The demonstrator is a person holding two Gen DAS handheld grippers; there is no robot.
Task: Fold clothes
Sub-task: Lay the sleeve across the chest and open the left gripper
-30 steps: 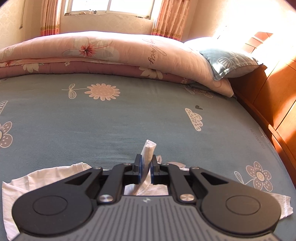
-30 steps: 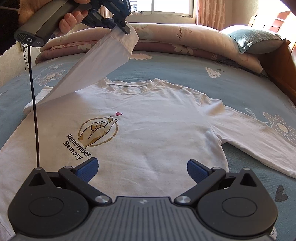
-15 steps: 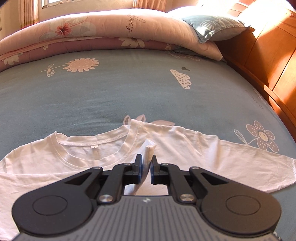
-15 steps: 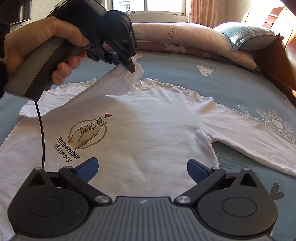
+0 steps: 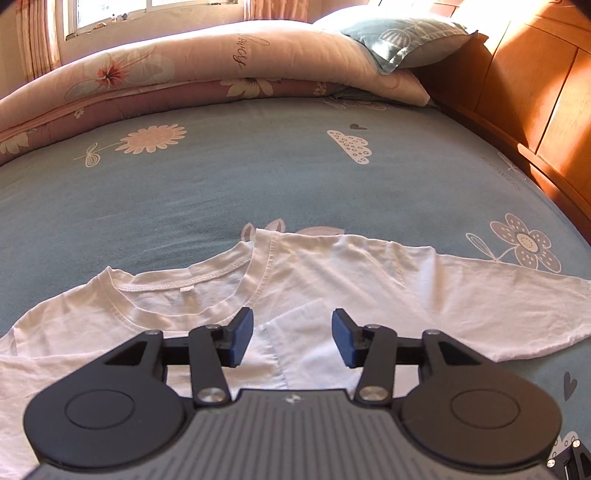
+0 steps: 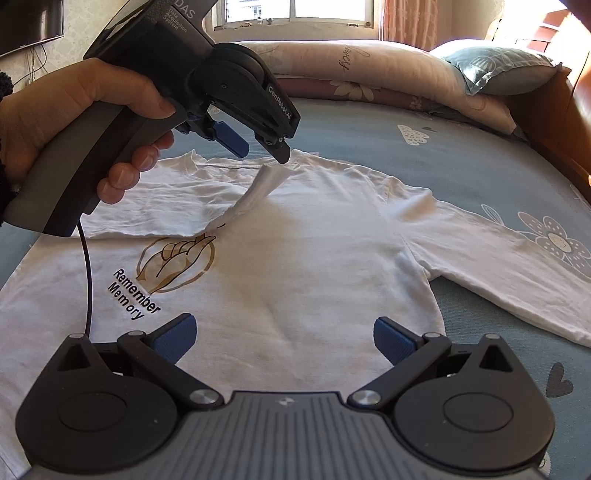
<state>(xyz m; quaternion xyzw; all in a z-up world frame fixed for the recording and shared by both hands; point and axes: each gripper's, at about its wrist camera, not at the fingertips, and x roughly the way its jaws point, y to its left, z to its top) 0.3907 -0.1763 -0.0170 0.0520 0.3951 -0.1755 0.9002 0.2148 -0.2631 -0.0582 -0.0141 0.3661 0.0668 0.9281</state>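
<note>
L gripper (image 6: 262, 147) jaws opening above sleeve cuff (image 6: 269, 179), prob. let go; R gripper (image 6: 284, 341) wide, empty, near shirt (image 6: 314, 258) hem.

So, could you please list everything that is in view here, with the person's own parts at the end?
shirt: one, white, long sleeves, spread front up on the bed, one sleeve folded across the chest
print: one, gold hand with black words, on the shirt's chest
bed sheet: one, grey-blue with flowers and clouds, under the shirt
quilt: one, pink floral, folded along the far side of the bed
pillow: one, grey-blue, on the quilt's end
headboard: one, orange wood, right of the bed
window: one, behind the quilt
curtains: pink, beside the window
left gripper: black with blue pads, jaws opening, sleeve cuff just below
right gripper: black with blue pads, open over the hem
hand: one, holding the left gripper's handle
</note>
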